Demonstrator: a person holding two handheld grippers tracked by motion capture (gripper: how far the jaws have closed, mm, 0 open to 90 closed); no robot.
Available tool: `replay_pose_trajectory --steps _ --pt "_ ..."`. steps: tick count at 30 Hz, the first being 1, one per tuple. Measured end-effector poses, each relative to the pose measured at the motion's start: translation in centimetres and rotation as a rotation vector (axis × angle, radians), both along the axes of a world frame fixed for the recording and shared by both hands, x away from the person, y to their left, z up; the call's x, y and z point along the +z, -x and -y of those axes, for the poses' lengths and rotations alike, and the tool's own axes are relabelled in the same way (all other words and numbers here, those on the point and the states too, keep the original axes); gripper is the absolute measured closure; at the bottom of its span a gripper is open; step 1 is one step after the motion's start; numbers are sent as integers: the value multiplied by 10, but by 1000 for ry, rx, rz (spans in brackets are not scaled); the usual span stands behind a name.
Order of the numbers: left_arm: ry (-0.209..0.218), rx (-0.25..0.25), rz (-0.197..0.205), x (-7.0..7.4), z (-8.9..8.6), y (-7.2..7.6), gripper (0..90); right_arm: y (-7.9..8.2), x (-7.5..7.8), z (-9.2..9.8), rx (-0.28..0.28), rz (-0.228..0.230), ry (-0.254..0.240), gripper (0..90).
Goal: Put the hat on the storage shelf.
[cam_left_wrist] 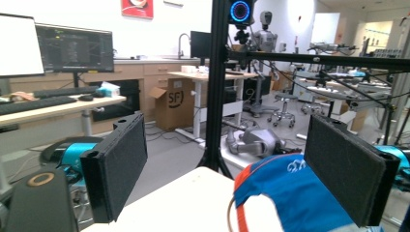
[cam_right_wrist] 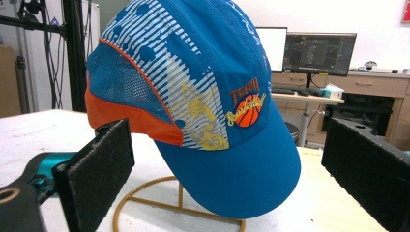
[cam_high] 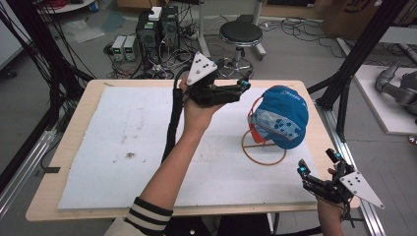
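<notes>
Nearest me, my right gripper (cam_high: 314,169) waits wide and empty; my left gripper (cam_high: 244,86) gapes beside the blue-and-orange fabric cap (cam_high: 281,116), seated on its gold wire stand (cam_high: 263,153), far right. Hanging looks done.

A white mat (cam_high: 123,142) covers most of the wooden tabletop (cam_high: 78,115). Beyond its far edge a black round stool (cam_high: 240,34) stands on the grey floor, with two computer towers (cam_high: 157,27) and tangled cables to its left. Two monitors (cam_right_wrist: 309,53) sit on a desk (cam_right_wrist: 309,96) by the wall, and a cardboard box (cam_left_wrist: 176,104) stands beside another desk.
</notes>
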State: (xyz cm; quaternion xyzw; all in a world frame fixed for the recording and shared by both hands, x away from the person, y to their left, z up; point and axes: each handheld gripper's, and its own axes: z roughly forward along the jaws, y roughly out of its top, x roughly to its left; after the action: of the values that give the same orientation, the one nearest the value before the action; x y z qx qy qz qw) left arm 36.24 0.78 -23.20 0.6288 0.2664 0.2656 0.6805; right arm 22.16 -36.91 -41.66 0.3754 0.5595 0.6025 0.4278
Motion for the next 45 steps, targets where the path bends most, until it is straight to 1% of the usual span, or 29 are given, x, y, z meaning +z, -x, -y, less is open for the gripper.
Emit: replay_pose_trajectory --steps 5,10,13,16,19,21,23,24,27,28,29,32,33,35,37,41,44,45 --pt "7 32 16 -2 -24 10 158 0 1 -1 7 2 -3 41" --pt "-5 71 36 -7 -49 21 158 0 1 -1 5 -4 -13 41" --pt "-5 93 39 -11 -66 28 158 -1 1 -2 6 -6 -21 41" --pt "-1 123 41 -17 -85 35 158 -1 2 -3 9 -6 -21 41" --pt "0 151 33 -25 -103 39 158 -2 2 -5 5 -2 -17 41" --pt "4 170 28 -30 -114 42 158 -3 2 -5 6 -7 -22 41" --pt "4 198 32 -35 -125 45 158 -3 3 -5 8 -8 -31 41" --pt "4 211 33 -37 -129 47 158 -4 3 -4 13 -2 -32 41" --pt "9 226 25 -44 -141 51 158 -4 4 -5 15 -9 -46 41" --pt "3 236 21 -46 -145 53 158 -5 4 -5 18 -6 -48 41" --pt "2 244 22 -49 -148 55 158 -5 4 -5 19 -14 -55 41" --pt "-4 262 12 -56 -158 60 158 -6 4 -7 21 -18 -52 41" --pt "-5 268 7 -59 -161 62 158 -7 4 -7 22 -12 -47 41" --pt "-2 282 1 -63 -168 64 158 -8 4 -7 19 -18 -53 41" --pt "-11 299 -5 -68 -173 66 158 -8 4 -8 20 -18 -49 41" --pt "-42 339 -14 -79 -186 72 158 -10 4 -8 20 -15 -49 41" --pt "-62 369 -10 -85 -194 75 153 -11 4 -9 20 -13 -48 42" --pt "-62 378 -11 -87 -196 76 152 -11 4 -9 21 -14 -49 41"
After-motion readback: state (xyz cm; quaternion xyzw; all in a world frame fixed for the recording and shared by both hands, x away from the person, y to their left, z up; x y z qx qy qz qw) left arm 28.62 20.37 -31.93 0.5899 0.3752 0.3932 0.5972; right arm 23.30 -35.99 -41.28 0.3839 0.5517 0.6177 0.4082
